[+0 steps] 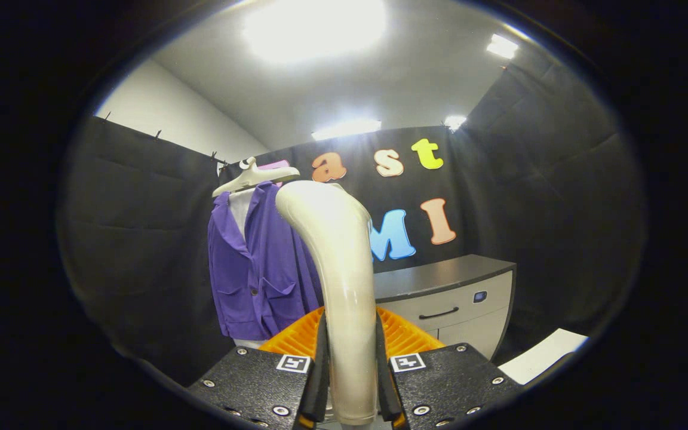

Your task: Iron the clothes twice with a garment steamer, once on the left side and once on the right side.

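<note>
**Steamer handle clamped, shirt ahead on its hanger**

I have the gripper (350,370) pinching the garment steamer (338,269): both fingers (319,364) press against the sides of its pale, glossy handle, one on each flank, with no gap that I can see. The handle rises straight up from between the fingers, then curves over toward the shirt side at its top, so its head points away from me and I cannot tell what its face looks like.

Taking the steamer handle as my landmark: right behind its lower part, a ribbed orange piece (404,337) fans out on both sides, just past the fingers. I cannot tell what it belongs to.

Beyond the handle, on the side its head leans toward, the purple shirt (254,269) hangs on a pale hanger (254,177). It is collared, with buttons down the front and two low pockets, and the handle overlaps its edge in my view; whether they touch I cannot tell.

On the other side of the handle, farther back, a grey cabinet (457,298) with a dark top and a drawer handle stands against the black cloth wall (141,239). Ceiling lights (314,27) glare overhead.
</note>
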A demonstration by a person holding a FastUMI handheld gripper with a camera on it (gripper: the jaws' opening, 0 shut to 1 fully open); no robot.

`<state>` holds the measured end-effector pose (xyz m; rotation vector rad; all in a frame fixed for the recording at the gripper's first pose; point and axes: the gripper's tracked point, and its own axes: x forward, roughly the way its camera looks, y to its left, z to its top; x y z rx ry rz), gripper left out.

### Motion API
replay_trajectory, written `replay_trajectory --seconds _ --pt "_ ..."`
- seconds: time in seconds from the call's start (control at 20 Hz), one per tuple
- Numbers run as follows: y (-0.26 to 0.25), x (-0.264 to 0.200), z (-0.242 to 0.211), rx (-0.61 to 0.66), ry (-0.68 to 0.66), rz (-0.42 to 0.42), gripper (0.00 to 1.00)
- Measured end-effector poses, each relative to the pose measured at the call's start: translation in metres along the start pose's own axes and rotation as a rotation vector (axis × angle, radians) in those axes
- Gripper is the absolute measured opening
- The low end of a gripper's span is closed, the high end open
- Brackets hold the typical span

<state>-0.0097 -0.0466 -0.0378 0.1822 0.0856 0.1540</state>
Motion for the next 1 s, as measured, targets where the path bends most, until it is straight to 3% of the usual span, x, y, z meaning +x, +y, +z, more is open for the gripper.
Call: replay_trajectory --seconds 0.25,1.0 --pt "-0.023 -0.006 -0.006 0.011 0.028 -0.02 0.34" --pt "-0.005 0.011 0.008 0.006 0.014 0.015 0.34"
